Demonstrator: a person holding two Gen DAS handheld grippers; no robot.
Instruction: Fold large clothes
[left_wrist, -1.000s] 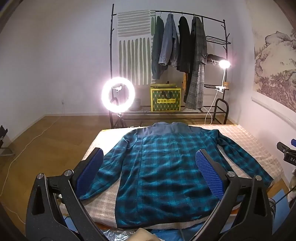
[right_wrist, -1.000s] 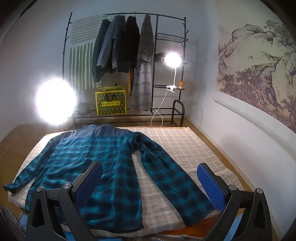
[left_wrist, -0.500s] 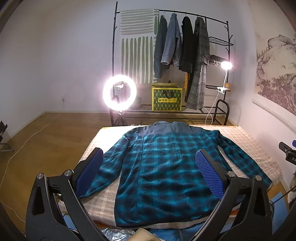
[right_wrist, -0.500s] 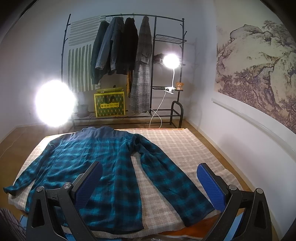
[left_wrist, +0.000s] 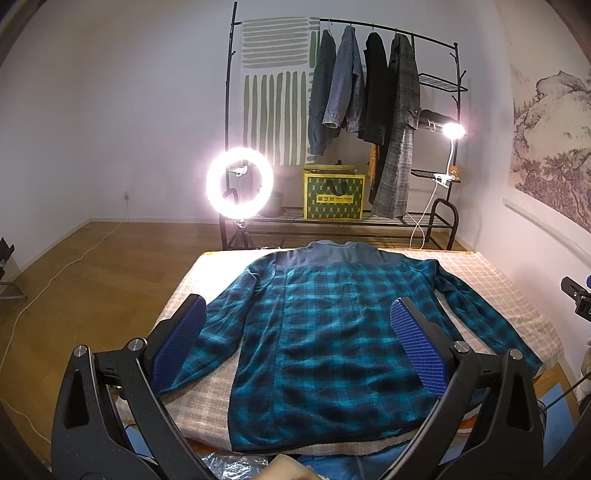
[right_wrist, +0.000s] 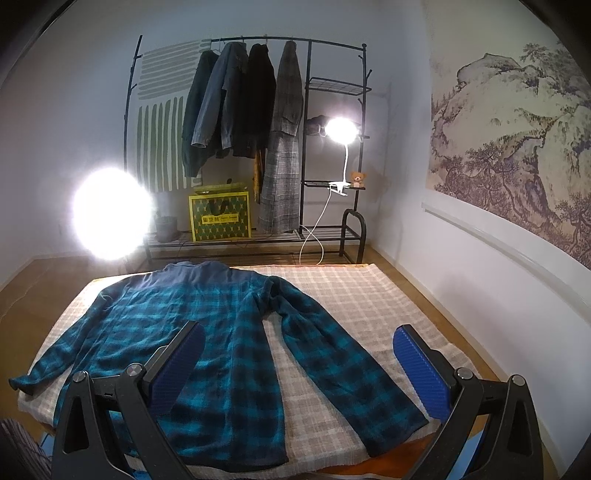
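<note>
A large teal and dark blue plaid shirt (left_wrist: 328, 332) lies flat, back up, on a checked beige cloth (left_wrist: 491, 284) over a table, collar at the far end, both sleeves spread out. It also shows in the right wrist view (right_wrist: 221, 343). My left gripper (left_wrist: 295, 336) is open and empty, held above the near hem over the shirt's body. My right gripper (right_wrist: 295, 358) is open and empty, above the near edge, over the shirt's right sleeve (right_wrist: 351, 365). Neither touches the cloth.
A black clothes rack (left_wrist: 369, 92) with several hanging coats stands behind the table, with a yellow box (left_wrist: 334, 195) on its low shelf. A lit ring light (left_wrist: 240, 182) stands at the table's far left corner. A clip lamp (right_wrist: 341, 131) shines on the rack. Wooden floor lies to the left.
Both grippers have risen and pulled back slightly; the shirt and table appear a little lower and farther. Jaws stay open. The shirt has not moved.
</note>
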